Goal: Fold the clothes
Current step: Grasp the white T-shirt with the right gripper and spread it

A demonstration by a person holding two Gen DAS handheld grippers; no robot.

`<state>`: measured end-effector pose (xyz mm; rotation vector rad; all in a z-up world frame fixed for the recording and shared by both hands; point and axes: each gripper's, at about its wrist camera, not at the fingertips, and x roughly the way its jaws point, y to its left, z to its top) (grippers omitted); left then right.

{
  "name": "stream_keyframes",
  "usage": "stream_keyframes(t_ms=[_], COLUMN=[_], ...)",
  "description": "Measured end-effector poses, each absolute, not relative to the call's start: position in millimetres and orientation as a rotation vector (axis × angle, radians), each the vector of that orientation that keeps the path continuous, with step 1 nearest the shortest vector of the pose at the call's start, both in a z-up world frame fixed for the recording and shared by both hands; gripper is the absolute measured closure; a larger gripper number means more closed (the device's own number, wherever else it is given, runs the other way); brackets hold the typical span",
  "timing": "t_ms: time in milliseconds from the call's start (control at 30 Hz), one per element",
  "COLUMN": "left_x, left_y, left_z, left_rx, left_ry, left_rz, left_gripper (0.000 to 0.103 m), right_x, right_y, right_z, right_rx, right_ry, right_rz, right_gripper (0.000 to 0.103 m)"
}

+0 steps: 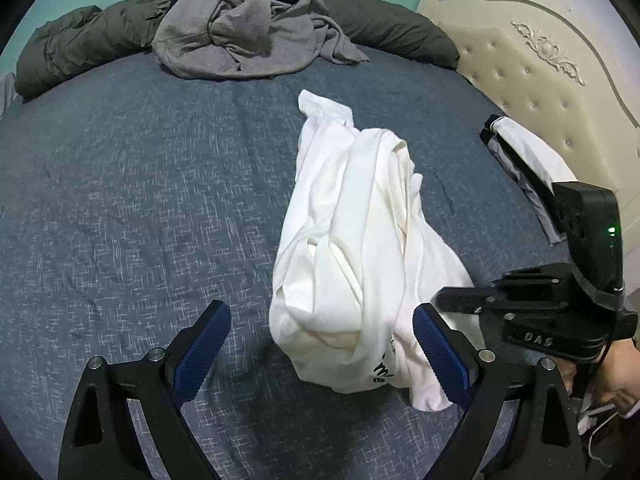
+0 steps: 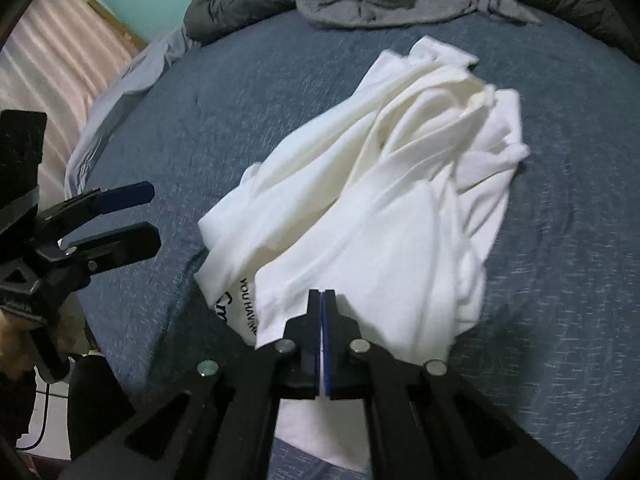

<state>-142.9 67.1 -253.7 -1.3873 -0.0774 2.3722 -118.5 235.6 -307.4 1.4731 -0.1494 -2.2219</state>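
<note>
Pinching the hem of a crumpled white cotton shirt [image 2: 360, 184] on the heathered blue bed [image 1: 120, 184], the right tool [image 2: 323, 296] grips tight while the left tool [image 1: 320, 344] gapes wide.

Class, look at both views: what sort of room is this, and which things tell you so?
Most likely a bedroom: a bed with a padded headboard, and clothes heaped on it.

Left claw [image 1: 322, 354] gapes wide over crumpled white shirt [image 1: 352, 248] on blue bedspread [image 1: 140, 184]; right claw [image 1: 452, 298] alongside
</note>
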Motion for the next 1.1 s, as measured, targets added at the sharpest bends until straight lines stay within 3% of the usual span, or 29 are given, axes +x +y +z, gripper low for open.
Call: stream_keyframes(t_ms=[100,167,200,233,267,300,367,400,433,500,967,1100], left_x=[-147,-148,-149,-148,-148,-147,-146,-145,-145,-146,-151,-153], left_y=[67,63,61,60,58,56,52,50,47,44,61,68], left_z=[-253,-251,-250,-249,-248,-246,-244,-244,-243,-243,-242,-239], left_rx=[-1.387,-1.388,-1.390,-1.391,-1.391,-1.392,-1.392,-1.393,-1.394,-1.396,-1.389,-1.380], left_ry=[-0.086,-0.117,-0.126,-0.123,-0.118,-0.112,-0.102,-0.100,-0.098,-0.097,-0.088,-0.080], left_rz=[2.383,2.392,2.395,2.399,2.404,2.409,2.418,2.421,2.425,2.431,2.417,2.413], left_gripper=[0.008,0.008,0.008,0.008,0.008,0.008,0.008,0.008,0.008,0.008,0.008,0.008], right_x=[-118,-120,-120,-121,-120,-120,-119,-119,-118,-114,-103,-108], right_y=[246,243,239,235,229,224,218,218,219,223,291,338], right_z=[-303,-306,-308,-311,-314,-318,-321,-323,-324,-324,-295,-297], right_rx=[1.468,1.497,1.519,1.533,1.536,1.540,1.550,1.550,1.548,1.541,1.522,1.558], right_ry=[-0.231,-0.238,-0.231,-0.220,-0.203,-0.186,-0.158,-0.158,-0.162,-0.154,-0.148,-0.289], right_rz=[-2.196,-2.180,-2.175,-2.169,-2.163,-2.158,-2.165,-2.169,-2.173,-2.188,-2.417,-2.532], right_gripper=[0.102,0.094,0.068,0.052,0.052,0.052,0.068,0.087,0.096,0.101,0.102,0.102])
